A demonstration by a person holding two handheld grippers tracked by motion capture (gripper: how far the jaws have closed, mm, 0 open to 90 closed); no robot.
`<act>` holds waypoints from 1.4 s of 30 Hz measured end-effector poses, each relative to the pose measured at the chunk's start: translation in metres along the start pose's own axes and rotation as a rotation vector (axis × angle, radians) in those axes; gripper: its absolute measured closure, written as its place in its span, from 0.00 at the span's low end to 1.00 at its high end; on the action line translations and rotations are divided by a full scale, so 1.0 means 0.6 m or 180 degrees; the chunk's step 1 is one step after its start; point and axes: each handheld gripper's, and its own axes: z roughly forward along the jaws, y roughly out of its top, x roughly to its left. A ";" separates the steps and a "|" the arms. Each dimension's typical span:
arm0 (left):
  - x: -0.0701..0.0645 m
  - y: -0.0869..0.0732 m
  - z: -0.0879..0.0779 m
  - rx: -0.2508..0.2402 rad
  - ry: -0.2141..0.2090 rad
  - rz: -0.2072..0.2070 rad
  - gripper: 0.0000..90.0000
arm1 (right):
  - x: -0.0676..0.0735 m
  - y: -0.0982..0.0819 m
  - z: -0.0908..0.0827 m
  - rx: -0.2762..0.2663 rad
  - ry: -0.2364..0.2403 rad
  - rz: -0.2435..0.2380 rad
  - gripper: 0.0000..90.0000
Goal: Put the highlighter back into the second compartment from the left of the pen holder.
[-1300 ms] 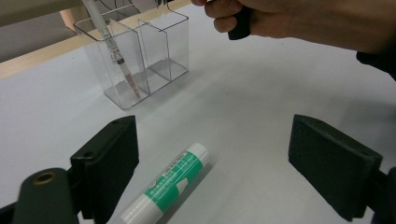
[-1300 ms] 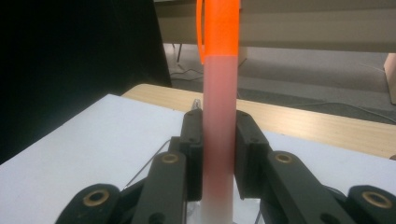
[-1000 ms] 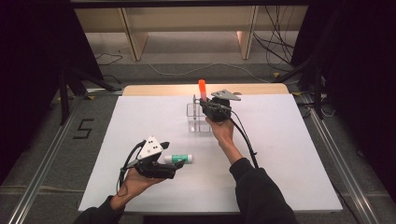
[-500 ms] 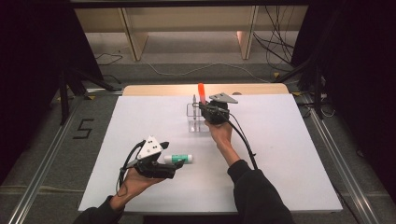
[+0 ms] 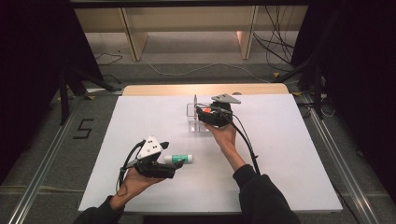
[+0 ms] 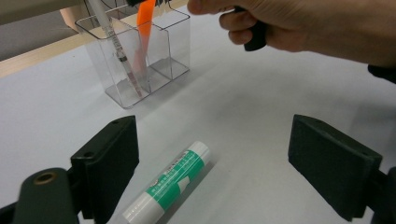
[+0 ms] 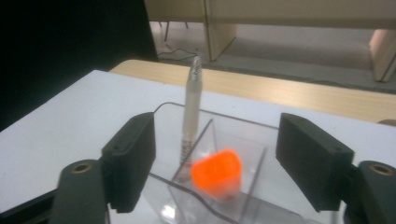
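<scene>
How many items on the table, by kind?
Organizer: 1
Pen: 1
Orange marker: 1
Glue stick: 1
Total: 4

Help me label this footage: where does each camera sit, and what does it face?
High view: above the person's side, facing forward and down on the white table; forearms and hands enter from below.
Left gripper view: rides the left gripper, facing the glue stick.
Right gripper view: rides the right gripper, over the clear organiser.
Shared: the orange marker.
</scene>
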 end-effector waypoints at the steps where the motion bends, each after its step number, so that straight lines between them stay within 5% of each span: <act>1: 0.000 0.000 0.000 0.0000 0.0002 0.0001 0.18 | -0.003 0.003 -0.007 -0.0025 0.0003 -0.0022 0.30; 13: 0.005 0.000 0.001 0.0043 0.0034 0.0003 0.17 | -0.018 0.014 -0.073 -0.0077 0.0187 -0.0251 0.28; 42: 0.029 0.021 -0.001 0.0239 0.0044 0.0075 0.17 | -0.063 -0.048 -0.196 0.0010 0.0348 -0.0431 0.27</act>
